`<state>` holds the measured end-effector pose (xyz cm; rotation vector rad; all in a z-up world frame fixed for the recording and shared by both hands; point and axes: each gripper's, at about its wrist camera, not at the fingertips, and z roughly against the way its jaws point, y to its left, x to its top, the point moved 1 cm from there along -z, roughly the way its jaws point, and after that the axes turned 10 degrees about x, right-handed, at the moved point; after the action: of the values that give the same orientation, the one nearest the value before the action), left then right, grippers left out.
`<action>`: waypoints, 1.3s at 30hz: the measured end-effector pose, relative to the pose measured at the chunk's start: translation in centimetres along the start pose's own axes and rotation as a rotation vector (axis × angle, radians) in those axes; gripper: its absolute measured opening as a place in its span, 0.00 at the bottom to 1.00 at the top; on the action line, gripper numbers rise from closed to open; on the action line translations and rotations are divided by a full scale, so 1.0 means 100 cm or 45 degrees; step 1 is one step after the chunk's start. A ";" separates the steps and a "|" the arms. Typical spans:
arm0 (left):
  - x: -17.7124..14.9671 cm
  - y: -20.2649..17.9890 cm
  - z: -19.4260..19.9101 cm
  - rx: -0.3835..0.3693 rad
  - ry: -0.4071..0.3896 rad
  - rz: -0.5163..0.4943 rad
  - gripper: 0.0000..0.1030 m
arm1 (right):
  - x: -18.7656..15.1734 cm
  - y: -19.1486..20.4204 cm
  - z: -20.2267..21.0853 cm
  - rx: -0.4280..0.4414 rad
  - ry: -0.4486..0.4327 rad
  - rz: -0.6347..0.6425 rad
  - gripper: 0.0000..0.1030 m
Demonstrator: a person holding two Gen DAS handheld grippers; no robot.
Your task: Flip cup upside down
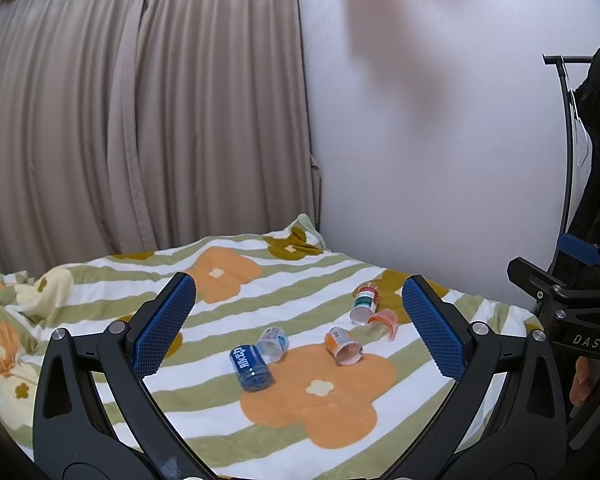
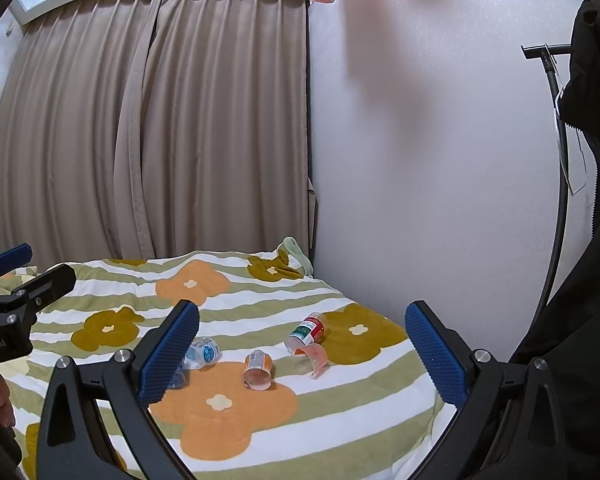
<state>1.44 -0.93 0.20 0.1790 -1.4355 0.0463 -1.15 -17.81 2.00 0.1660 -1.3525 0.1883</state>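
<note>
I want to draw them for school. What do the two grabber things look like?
Each is black, with two long fingers spreading like a V. The left gripper has blue bumpy-textured pads inside its fingers and round silver bolts at the joints. The right gripper looks the same. White letters are printed on the black bodies.

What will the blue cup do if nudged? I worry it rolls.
The blue cup lies on its side, so it may roll. The soft blanket probably slows it. It looks like thin plastic: likely light, easily squeezed.

Soft cloth blanket (image 1: 332,432), glossy clear-plastic cups (image 1: 342,346) — matt pleated curtain (image 1: 140,120)
</note>
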 end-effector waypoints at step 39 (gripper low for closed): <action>0.004 -0.003 0.001 -0.027 0.030 0.006 1.00 | -0.001 0.006 0.004 0.024 0.008 0.001 1.00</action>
<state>1.39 -1.30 0.59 0.1571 -1.4122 0.0374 -1.66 -17.31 2.00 0.1802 -1.3446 0.2019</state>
